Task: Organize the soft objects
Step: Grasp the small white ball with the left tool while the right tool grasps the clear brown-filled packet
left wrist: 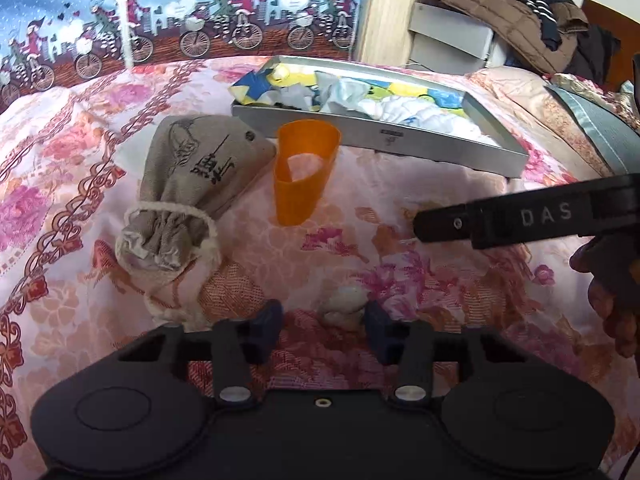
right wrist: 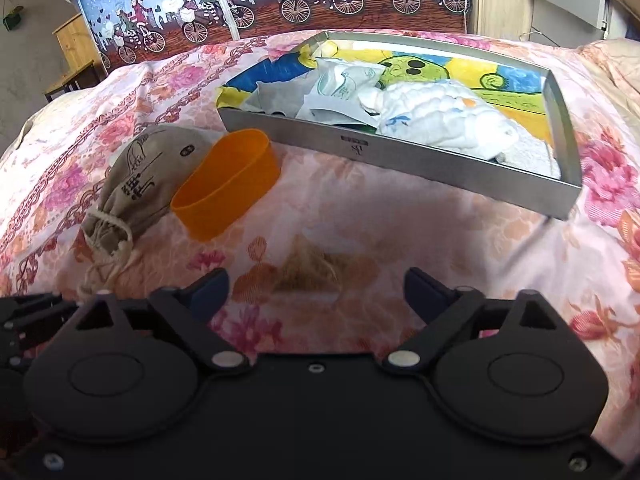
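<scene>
From the left wrist, my left gripper (left wrist: 324, 326) brackets a small white soft lump (left wrist: 345, 304) on the bed (left wrist: 400, 184), jaws apart; it should squash easily, so pinch its middle. From the right wrist, my right gripper (right wrist: 316, 292) gapes around a tan fibrous tuft (right wrist: 310, 270), light and loose.

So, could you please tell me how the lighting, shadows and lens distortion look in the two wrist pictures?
Left wrist view: even daylight, strong fisheye bending of the metal tray, dark vignetted corners, and the orange cup stays sharp. Right wrist view: a broad soft shadow falls on the floral bedspread ahead of the tongs, the tray rim bows, and its corners are dark.
</scene>
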{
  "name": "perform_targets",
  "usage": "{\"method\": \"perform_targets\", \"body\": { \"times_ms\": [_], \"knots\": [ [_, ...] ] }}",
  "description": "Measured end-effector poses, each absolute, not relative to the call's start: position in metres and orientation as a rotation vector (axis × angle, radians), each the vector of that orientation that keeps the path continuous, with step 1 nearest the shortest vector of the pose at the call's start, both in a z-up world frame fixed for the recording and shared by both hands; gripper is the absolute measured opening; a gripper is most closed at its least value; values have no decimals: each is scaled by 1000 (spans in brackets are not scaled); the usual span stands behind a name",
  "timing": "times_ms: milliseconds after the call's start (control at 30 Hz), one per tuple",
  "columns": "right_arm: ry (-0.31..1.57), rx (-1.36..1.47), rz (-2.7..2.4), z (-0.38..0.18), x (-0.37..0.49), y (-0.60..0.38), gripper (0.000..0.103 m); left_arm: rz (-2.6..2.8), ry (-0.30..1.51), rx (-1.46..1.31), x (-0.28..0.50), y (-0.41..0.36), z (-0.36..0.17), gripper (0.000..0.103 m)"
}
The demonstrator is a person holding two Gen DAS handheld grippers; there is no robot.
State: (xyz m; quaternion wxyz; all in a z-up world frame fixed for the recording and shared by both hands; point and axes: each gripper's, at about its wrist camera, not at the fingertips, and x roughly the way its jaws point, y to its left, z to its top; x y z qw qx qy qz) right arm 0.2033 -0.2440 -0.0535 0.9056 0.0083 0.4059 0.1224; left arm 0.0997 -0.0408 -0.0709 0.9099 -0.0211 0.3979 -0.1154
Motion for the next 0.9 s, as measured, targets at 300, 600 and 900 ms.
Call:
{"method": "perform_targets", "body": {
  "times_ms": [300, 600, 900],
  "knots": [
    [856, 22, 255, -73, 230, -233, 58, -227, 806, -70, 103, -37, -71, 32],
    [848, -41, 203, -76, 228, -225, 38, -220, 798, -53, 103, -40, -70, 27],
    [841, -99, 220, -69, 223, -218, 36, -213, 782, -47, 102, -39, -68, 26]
  ]
}}
